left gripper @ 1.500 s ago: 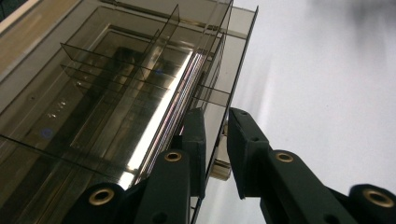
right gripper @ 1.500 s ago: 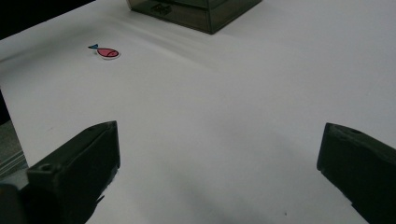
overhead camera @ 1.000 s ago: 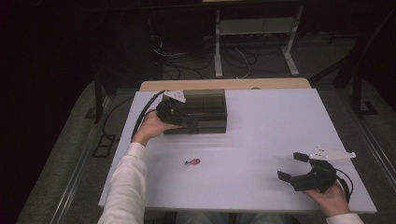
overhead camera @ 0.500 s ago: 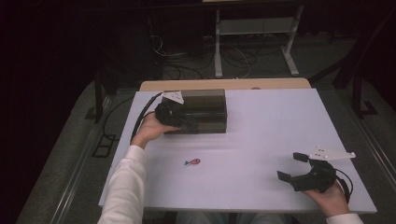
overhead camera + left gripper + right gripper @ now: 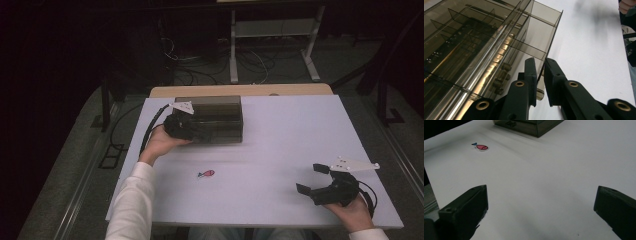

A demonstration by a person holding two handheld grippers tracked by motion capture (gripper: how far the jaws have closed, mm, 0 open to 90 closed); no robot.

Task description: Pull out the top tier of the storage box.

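Observation:
A smoky see-through compartment box [image 5: 215,117] stands at the back left of the white table [image 5: 280,150]. My left gripper [image 5: 182,125] is at its near left corner. In the left gripper view the jaws [image 5: 540,65] are shut on a thin edge panel of the box [image 5: 474,45]. A small red fish sticker [image 5: 206,173] lies flat in front of the box. My right gripper [image 5: 311,178] rests open near the front right of the table. In its own view it stands open [image 5: 541,195] over bare table, with the fish [image 5: 482,147] and the box [image 5: 531,126] far ahead.
A wooden strip [image 5: 240,90] runs behind the table. Cables [image 5: 200,60] and a metal frame [image 5: 272,35] are on the dark floor beyond. The left gripper's cable [image 5: 150,127] hangs over the table's left edge.
My left hand has turned slightly at the box's corner, so its grey plate now shows on top. The right gripper and the fish have not moved.

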